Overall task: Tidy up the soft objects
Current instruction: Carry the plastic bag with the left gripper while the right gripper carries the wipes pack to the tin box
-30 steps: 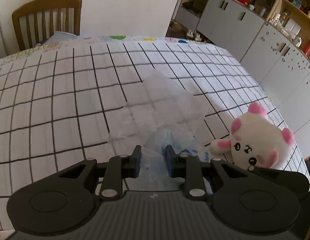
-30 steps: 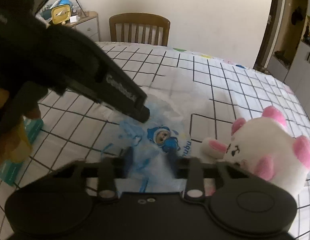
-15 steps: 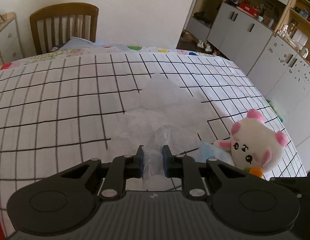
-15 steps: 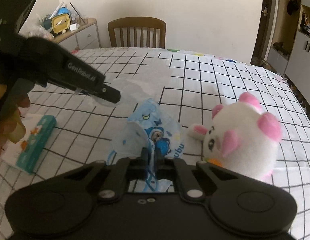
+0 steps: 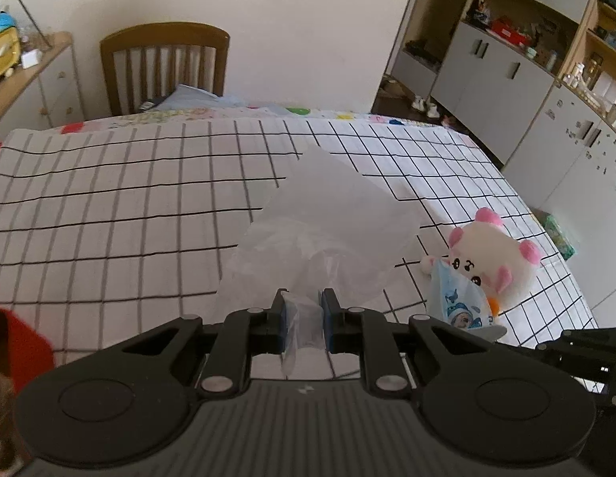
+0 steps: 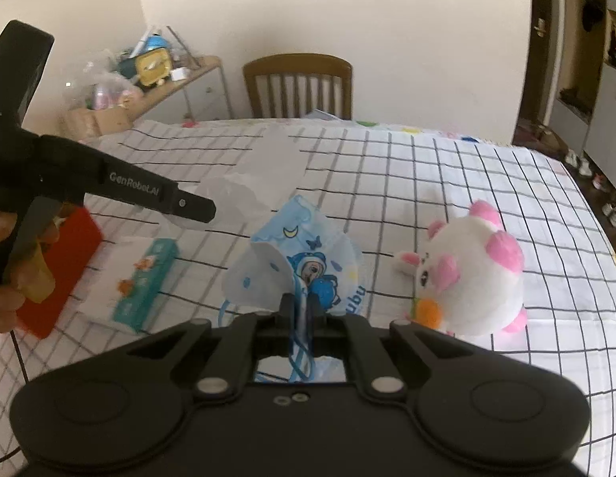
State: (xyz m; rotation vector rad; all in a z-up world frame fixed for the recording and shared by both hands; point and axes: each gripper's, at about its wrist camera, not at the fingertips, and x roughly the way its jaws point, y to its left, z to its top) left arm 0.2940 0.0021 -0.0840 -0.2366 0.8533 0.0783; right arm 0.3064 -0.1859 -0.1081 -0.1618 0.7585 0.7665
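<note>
While the black-gridded white tablecloth (image 6: 486,183) holds a white-and-pink plush toy (image 6: 471,274), the left gripper (image 5: 302,318) clamps a clear plastic bag (image 5: 327,222) left of the toy, and the right gripper (image 6: 299,310) pinches a blue cartoon-print child's mask (image 6: 304,262) beside it; nothing looks bagged yet.

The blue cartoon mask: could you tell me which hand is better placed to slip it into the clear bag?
Right: its claw grips the blue cartoon mask; the left claw holds the clear plastic bag.
</note>
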